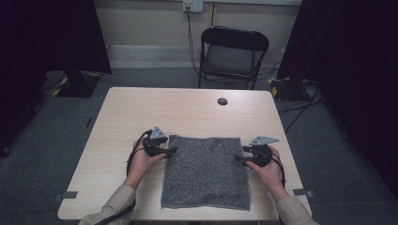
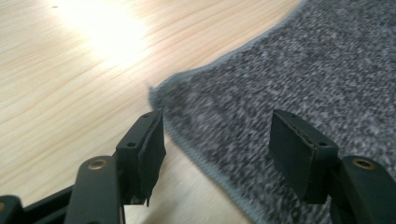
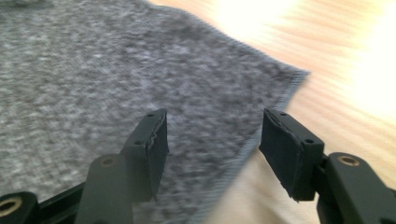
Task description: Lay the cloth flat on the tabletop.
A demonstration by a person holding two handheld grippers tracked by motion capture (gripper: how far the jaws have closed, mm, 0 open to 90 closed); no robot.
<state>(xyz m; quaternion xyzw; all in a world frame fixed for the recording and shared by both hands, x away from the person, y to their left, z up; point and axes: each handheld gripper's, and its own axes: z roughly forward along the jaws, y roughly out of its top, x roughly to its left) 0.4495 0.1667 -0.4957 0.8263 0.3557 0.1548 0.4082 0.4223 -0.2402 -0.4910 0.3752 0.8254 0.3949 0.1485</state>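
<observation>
The desk (image 1: 141, 112) carries one grey towel (image 1: 206, 171), spread flat and unfolded on its near half, so the folding looks barely begun: no corner is lifted and every fold seems left to make. No container stands on the desk. The left gripper (image 1: 172, 149) sits at the towel's far left corner, the right gripper (image 1: 238, 156) at its far right one. In both gripper views the jaws stand apart, straddling the hemmed edge (image 2: 196, 158) with nothing pinched between them.
</observation>
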